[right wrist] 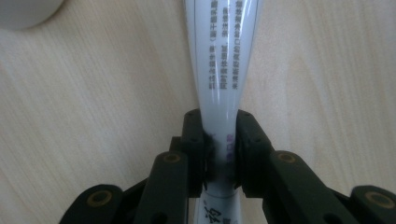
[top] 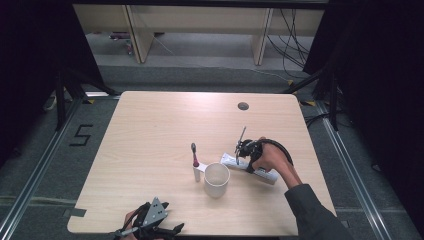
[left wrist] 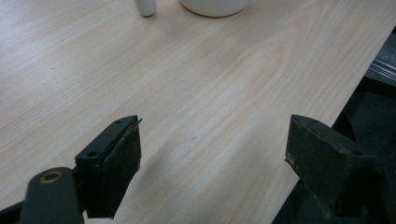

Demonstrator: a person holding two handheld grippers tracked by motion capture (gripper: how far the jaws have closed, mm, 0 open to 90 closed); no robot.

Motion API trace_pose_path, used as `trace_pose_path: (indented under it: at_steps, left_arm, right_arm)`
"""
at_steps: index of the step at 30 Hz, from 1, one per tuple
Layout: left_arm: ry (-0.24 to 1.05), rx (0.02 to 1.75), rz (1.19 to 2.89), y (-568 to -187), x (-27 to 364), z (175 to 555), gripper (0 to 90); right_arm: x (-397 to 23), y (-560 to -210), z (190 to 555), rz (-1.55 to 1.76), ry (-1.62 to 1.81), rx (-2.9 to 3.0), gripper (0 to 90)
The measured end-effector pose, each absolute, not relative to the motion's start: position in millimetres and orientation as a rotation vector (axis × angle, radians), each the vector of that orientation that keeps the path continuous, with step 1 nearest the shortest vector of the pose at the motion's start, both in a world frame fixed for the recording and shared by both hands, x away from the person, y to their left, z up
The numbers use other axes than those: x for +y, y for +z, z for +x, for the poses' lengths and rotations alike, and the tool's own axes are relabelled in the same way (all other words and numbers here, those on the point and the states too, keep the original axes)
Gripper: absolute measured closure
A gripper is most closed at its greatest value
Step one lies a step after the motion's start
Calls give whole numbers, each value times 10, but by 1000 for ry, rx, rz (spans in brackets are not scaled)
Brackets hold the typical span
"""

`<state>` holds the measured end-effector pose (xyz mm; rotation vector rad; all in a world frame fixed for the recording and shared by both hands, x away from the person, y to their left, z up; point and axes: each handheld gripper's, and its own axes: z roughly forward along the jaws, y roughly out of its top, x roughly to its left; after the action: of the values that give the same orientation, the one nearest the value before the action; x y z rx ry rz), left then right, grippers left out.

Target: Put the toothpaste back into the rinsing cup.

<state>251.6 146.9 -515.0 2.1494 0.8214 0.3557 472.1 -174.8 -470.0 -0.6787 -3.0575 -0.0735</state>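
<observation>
Right gripper (right wrist: 219, 140) clamped on the flat end of a white toothpaste tube (right wrist: 223, 60), lying on the wooden table (top: 150, 135) just right of the white cup (top: 216, 179). Left gripper (left wrist: 212, 154) at the near table edge, jaws wide apart over bare wood. Toothbrush (top: 195, 161) lying just left of the cup.
</observation>
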Motion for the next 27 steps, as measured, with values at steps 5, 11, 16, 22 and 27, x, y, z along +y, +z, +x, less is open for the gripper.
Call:
trace_pose_path:
  at_steps: [5,11,16,22,27]
  left_arm:
    - [356,825,2138,-5156,1469,2521,179]
    - [348,820,2144,-5153,1469,2518,180]
    - [353,819,2146,-5154,1470,2519,180]
    - [360,821,2144,-5150,1477,2520,181]
    - [359,820,2138,-5147,1479,2521,186]
  right_arm:
    - [-1734,-4732,4745,-647,-17,-3078,762]
    - [-1683,-4735,4762,-605,61,-3083,765]
    - [-1668,-4738,4766,-594,77,-3077,767]
    - [-1661,-4735,4766,-584,82,-3088,771]
    - [-1675,-4722,4748,-574,78,-3107,774]
